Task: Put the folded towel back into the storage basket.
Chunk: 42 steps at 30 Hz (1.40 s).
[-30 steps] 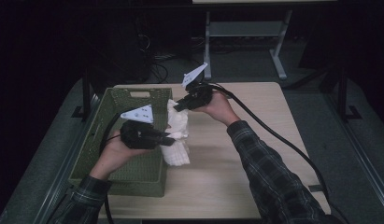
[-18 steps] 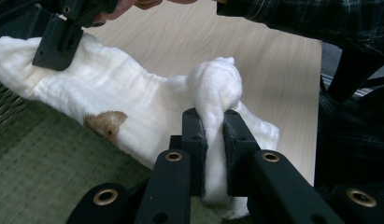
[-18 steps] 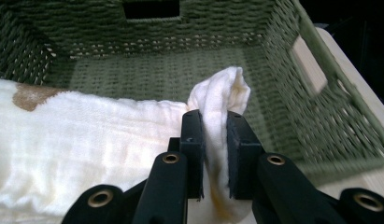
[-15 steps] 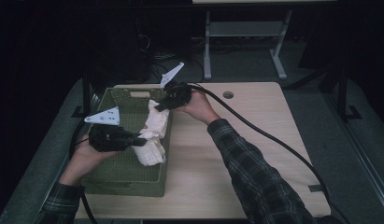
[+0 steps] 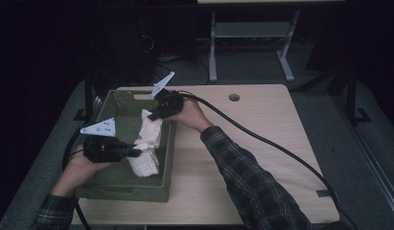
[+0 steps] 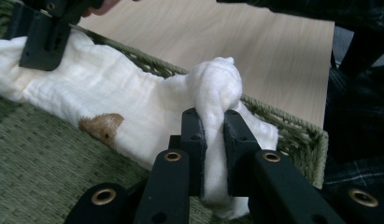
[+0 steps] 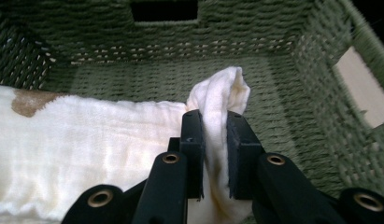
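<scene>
Left tool (image 5: 137, 153) at our 7 o'clock pinching white cloth (image 5: 147, 146), right tool (image 5: 154, 115) at 12 pinching its far end, over our green woven basket (image 5: 122, 187) on the worktop (image 5: 261, 129)

A pale wooden table (image 5: 261, 158) sits lit in a very dark room, with a small round hole (image 5: 234, 97) near its far edge. Grey floor (image 5: 300, 86) surrounds it. Beyond, a light metal stand (image 5: 247, 33) with two feet rests on that floor, and everything further back fades to black.
</scene>
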Available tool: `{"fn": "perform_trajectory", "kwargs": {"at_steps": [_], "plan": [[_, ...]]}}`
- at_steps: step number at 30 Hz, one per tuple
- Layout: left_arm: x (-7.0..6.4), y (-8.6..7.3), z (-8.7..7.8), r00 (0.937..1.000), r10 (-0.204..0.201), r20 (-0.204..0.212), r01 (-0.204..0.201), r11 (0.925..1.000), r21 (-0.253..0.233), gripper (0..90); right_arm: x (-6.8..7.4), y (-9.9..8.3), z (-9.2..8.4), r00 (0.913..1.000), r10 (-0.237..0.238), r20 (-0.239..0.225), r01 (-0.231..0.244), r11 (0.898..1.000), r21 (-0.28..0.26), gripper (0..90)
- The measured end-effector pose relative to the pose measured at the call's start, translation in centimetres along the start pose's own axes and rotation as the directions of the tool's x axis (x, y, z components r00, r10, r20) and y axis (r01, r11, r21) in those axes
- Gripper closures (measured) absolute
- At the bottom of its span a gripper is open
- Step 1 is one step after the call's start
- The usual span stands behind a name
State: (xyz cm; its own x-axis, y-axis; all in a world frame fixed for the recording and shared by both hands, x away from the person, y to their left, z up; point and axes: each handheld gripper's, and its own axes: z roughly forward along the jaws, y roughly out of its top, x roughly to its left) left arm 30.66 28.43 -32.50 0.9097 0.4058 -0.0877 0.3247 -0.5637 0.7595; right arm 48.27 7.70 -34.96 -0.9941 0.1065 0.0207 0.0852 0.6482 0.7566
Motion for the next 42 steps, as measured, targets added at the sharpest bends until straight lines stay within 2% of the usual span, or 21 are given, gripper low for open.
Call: {"fn": "perform_trajectory", "kwargs": {"at_steps": [2,4,5,6,7,8,12,19,26,27,28,30,31,32,36,39,40,42], "plan": [[0.0,-0.2,0.4,1.0000,0.000,0.006,0.000,1.0000,0.000,77.8,0.1,-0.2,0.3,1.0000,-0.002,-0.003,0.003,1.000,0.013,78.7],[0.1,-0.3,0.6,0.9999,-0.011,0.002,0.011,0.9999,-0.004,65.6,0.2,-0.4,0.6,1.0000,-0.002,-0.006,0.002,1.000,0.022,78.7],[0.1,-0.4,0.8,0.9998,-0.016,-0.007,0.016,0.9999,-0.006,65.6,0.2,-0.4,0.6,1.0000,-0.002,-0.006,0.002,1.000,0.022,78.7],[0.3,-0.4,1.1,0.9994,-0.028,-0.018,0.028,0.9995,-0.015,54.6,0.2,-0.5,0.9,1.0000,-0.008,-0.002,0.008,1.000,0.027,78.7],[0.3,-0.4,1.1,0.9994,-0.028,-0.018,0.028,0.9995,-0.015,51.5,0.1,-0.6,0.9,0.9999,-0.009,-0.005,0.009,1.000,0.028,78.7],[0.4,-0.4,1.4,0.9988,-0.033,-0.038,0.032,0.9991,-0.030,47.4,0.1,-0.6,1.0,1.0000,-0.006,-0.006,0.006,1.000,0.029,78.7],[0.5,-0.4,1.7,0.9980,-0.034,-0.054,0.031,0.9986,-0.042,39.3,-0.2,-0.8,1.1,1.0000,-0.007,0.000,0.007,0.999,0.035,78.7],[0.6,0.1,2.7,0.9975,-0.040,-0.059,0.036,0.9973,-0.065,36.8,-1.4,-0.8,0.7,0.9996,-0.022,0.018,0.021,1.000,0.019,78.6],[0.5,0.7,3.5,0.9983,-0.035,-0.046,0.032,0.9966,-0.076,36.2,-3.0,-0.8,0.7,0.9991,-0.012,0.040,0.012,1.000,-0.003,76.5],[0.5,0.7,3.6,0.9982,-0.039,-0.046,0.035,0.9964,-0.077,36.2,-3.2,-0.8,0.8,0.9986,-0.015,0.050,0.015,1.000,0.002,73.6],[0.5,0.8,3.8,0.9979,-0.044,-0.048,0.040,0.9957,-0.083,35.7,-3.6,-0.8,0.9,0.9956,-0.017,0.092,0.019,1.000,-0.011,63.9],[0.5,0.9,3.8,0.9978,-0.045,-0.049,0.041,0.9955,-0.085,35.2,-3.8,-0.8,0.5,0.9946,-0.007,0.103,0.010,1.000,-0.023,58.3],[0.5,0.9,3.8,0.9976,-0.045,-0.052,0.040,0.9955,-0.086,35.2,-3.8,-0.8,0.5,0.9946,-0.007,0.103,0.010,1.000,-0.023,58.3],[0.5,1.1,4.0,0.9971,-0.053,-0.054,0.048,0.9948,-0.090,34.5,-4.1,-0.7,-0.1,0.9938,0.017,0.110,-0.013,0.999,-0.033,52.8],[0.4,1.6,4.4,0.9965,-0.062,-0.057,0.056,0.9935,-0.099,32.5,-4.2,-0.9,-1.6,0.9939,0.056,0.095,-0.051,0.998,-0.047,45.9],[0.3,2.1,4.8,0.9959,-0.070,-0.058,0.064,0.9924,-0.105,31.1,-4.0,-1.2,-2.4,0.9943,0.065,0.085,-0.060,0.997,-0.054,43.7],[0.2,2.5,5.1,0.9955,-0.069,-0.065,0.062,0.9923,-0.108,30.4,-3.8,-1.5,-3.1,0.9937,0.055,0.098,-0.049,0.997,-0.060,41.9],[0.1,2.8,5.4,0.9951,-0.072,-0.067,0.064,0.9916,-0.112,29.8,-3.7,-1.6,-3.4,0.9931,0.065,0.098,-0.060,0.997,-0.055,41.4]]}}
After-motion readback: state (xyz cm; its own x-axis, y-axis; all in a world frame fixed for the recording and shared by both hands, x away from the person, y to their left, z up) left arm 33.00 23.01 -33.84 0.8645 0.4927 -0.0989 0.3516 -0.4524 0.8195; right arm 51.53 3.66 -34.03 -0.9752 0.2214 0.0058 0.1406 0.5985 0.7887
